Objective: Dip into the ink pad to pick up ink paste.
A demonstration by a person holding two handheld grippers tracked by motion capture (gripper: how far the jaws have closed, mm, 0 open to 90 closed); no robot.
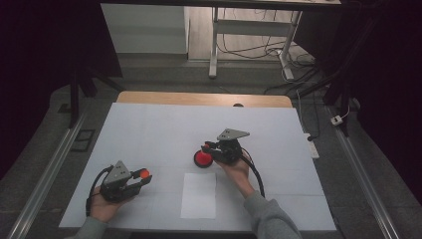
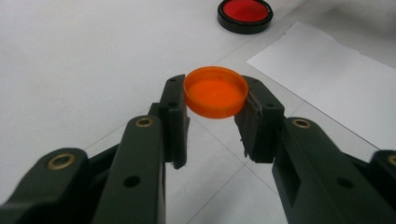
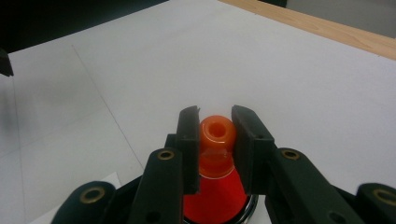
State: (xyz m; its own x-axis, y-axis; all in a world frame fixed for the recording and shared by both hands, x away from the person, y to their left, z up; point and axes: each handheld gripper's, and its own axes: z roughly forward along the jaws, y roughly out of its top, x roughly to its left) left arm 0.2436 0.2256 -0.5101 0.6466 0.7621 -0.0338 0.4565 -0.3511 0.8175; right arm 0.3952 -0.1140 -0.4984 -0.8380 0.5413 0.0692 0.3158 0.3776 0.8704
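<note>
orange plastic sits between your left gripper's (image 2: pixel 215 121) jaws: a shallow round cap (image 2: pixel 215 91), open side up, pinched at its rim by both pads and held clear above the white table cover (image 2: pixel 84 60). in the high view that left gripper (image 1: pixel 142 178) is near the front left of the cover, cap (image 1: pixel 145 174) at its tip. your right gripper (image 3: pixel 215 149) is clamped narrow on the orange neck of a red bottle (image 3: pixel 216 140), one pad on each side; the neck's mouth faces the camera. in the high view the right gripper (image 1: pixel 208 148) is near the middle of the cover, with the bottle's red base (image 1: pixel 202 159) just beside it. a white paper sheet (image 1: pixel 199 195) lies flat between your two hands.
</note>
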